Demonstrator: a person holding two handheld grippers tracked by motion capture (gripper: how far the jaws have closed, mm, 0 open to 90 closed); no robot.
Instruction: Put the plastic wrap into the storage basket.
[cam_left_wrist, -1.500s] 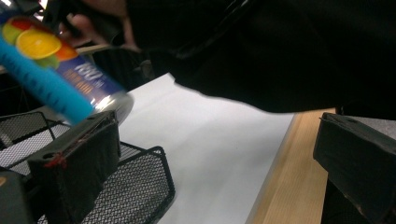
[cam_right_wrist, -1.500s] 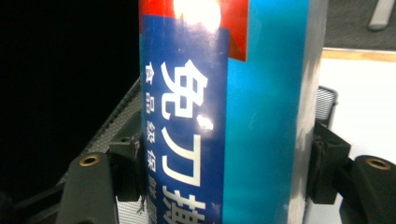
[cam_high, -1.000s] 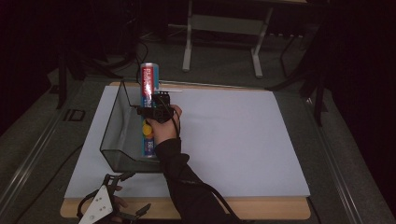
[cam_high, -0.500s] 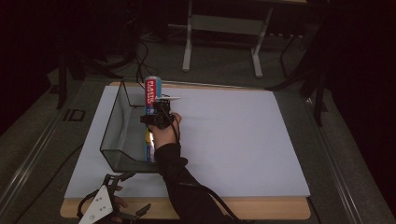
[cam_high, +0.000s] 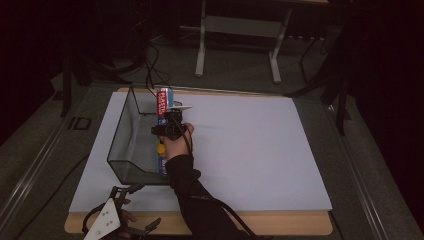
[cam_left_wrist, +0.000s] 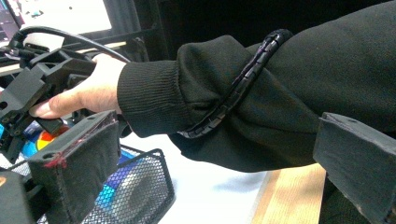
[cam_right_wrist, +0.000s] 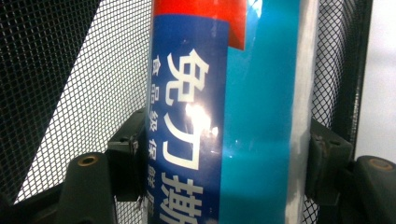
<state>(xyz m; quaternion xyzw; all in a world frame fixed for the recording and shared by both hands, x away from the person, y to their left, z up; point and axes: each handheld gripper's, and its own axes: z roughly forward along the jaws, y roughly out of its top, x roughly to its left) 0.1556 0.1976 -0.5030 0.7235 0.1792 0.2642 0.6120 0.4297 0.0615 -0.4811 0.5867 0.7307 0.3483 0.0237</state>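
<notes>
A tall blue and red tube of plastic wrap (cam_high: 163, 102) (cam_right_wrist: 224, 116) stands upright inside the black mesh basket (cam_high: 119, 140), against its right wall, with its top above the rim. My right gripper (cam_high: 166, 120) (cam_right_wrist: 224, 163) is shut on it from the near side. Its jaws have just been opening a little, and both pads still touch the tube's sides. My left gripper (cam_high: 142, 206) (cam_left_wrist: 215, 140) rests at the table's front left edge, open and holding nothing. In the left gripper view it faces the right arm's black sleeve (cam_left_wrist: 261, 102).
A yellow and blue package (cam_high: 161, 150) lies in the basket's near right corner. A white sheet (cam_high: 240, 150) covers the wooden table (cam_high: 280, 225). A second table's legs (cam_high: 202, 45) stand on the floor behind. A cable (cam_left_wrist: 233, 88) wraps the right sleeve.
The right hand has come down with the tube, so the tube now sits lower in the basket. The left gripper has stayed in place.
</notes>
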